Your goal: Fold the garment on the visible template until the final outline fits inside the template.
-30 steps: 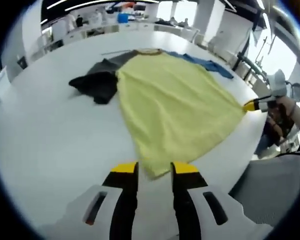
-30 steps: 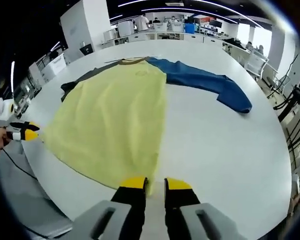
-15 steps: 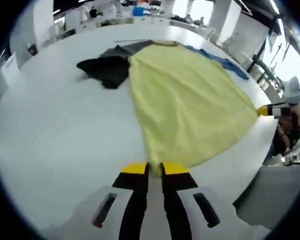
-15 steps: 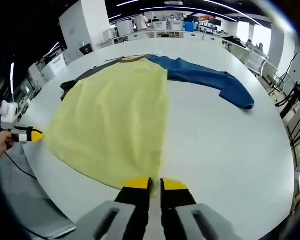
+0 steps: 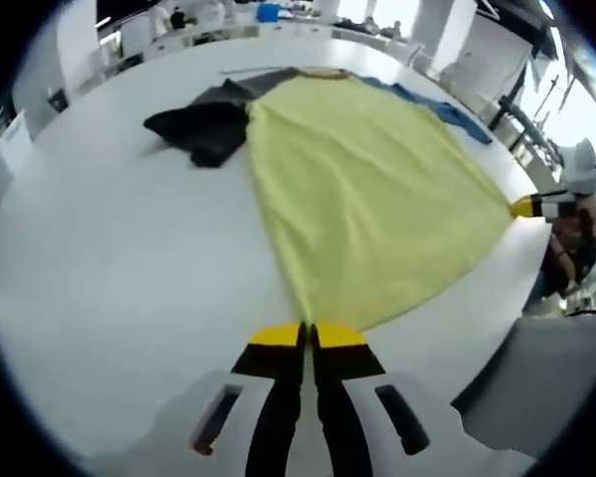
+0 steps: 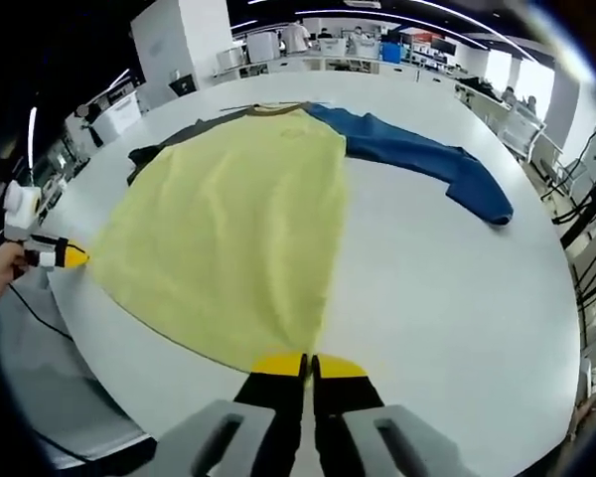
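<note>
Left hand-held gripper (image 5: 303,334): clamped on yellow shirt (image 5: 377,189) hem corner | right hand-held gripper (image 6: 308,366): clamped on opposite corner | shirt flat on white surface (image 6: 447,288)

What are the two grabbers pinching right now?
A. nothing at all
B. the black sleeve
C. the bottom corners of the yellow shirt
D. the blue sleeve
C. The left gripper and the right gripper each have their jaws closed on a bottom corner of the yellow shirt, while the blue sleeve and black sleeve lie untouched on the white table.
</note>
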`<state>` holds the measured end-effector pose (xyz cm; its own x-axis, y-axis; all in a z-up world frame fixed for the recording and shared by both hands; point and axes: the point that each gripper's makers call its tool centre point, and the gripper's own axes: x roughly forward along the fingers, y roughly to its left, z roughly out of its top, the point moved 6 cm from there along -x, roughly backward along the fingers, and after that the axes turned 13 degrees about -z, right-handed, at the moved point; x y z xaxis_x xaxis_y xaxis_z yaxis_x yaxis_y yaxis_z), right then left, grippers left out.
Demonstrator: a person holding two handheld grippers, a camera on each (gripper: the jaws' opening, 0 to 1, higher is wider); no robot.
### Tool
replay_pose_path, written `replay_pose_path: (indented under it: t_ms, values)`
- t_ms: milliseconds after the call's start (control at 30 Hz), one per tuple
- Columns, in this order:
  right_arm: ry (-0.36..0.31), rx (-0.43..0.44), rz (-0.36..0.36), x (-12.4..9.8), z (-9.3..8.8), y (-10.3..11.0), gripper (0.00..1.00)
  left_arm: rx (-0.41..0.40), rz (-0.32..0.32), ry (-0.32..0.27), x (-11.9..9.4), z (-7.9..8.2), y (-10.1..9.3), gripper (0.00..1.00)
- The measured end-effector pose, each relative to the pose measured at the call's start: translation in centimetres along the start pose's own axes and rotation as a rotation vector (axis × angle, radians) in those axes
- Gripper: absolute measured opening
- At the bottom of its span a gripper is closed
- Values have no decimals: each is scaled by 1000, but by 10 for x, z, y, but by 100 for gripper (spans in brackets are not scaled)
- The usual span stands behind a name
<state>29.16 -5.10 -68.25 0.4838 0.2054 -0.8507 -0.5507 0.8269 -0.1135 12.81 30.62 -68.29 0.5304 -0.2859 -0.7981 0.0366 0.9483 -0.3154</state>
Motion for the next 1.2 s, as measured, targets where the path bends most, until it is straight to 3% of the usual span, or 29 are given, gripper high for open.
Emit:
replay_pose_path:
  t_ms: [300,433,667,800,900,1200]
  values:
    - [-13,-8,7,0,0,0,0,19,14,-18,-1,-2,0,1]
    - [-45,31,-18,-4,5,-7,12,50,61,-62,-6,2,2,23]
    - [-144,26,-14,-14,24,-19,32,78,78,-215,-26,23,-5,46]
    - [-198,5,-15,-18,41,-31,42,96,86,-265,-40,35,-8,60]
    - [-201,-29,-30,-19,49,-40,44,128,98,-287,-48,42,-14,76]
    - [-218,-71,-64,-12,69,-74,49,182,69,-342,-64,59,-31,94]
